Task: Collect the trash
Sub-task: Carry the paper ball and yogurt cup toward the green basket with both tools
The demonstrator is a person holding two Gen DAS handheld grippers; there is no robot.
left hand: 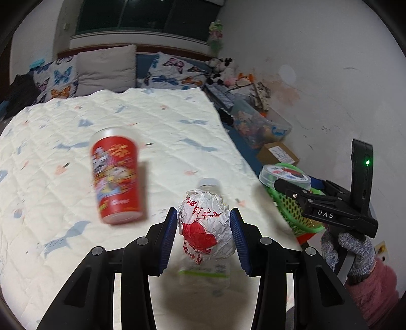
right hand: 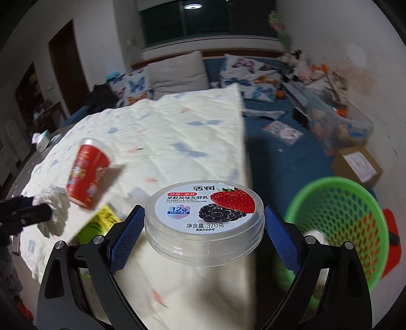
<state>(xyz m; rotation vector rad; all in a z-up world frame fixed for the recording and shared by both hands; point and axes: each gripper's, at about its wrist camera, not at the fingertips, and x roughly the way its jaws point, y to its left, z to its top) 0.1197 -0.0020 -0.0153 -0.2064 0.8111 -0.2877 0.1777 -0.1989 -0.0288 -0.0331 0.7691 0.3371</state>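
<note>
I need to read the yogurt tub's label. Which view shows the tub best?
The right wrist view: the yogurt tub sits close, lid label facing the camera. The left wrist view shows it small, edge-on, partly hidden by the right gripper.

- Indoor light was dim; a ceiling lamp [right hand: 192,5] glared, reflected in the dark window [right hand: 185,22].
- The red cup [left hand: 115,176] smeared with motion blur, dropping a soft shadow to its right.
- Fisheye curvature bent and blackened both frames' edges.

My black grippers [left hand: 204,237] carry ribbed blue pads [left hand: 168,238] and silver screws; my glove [left hand: 355,251] is grey knit, sleeve [left hand: 375,292] pink.
</note>
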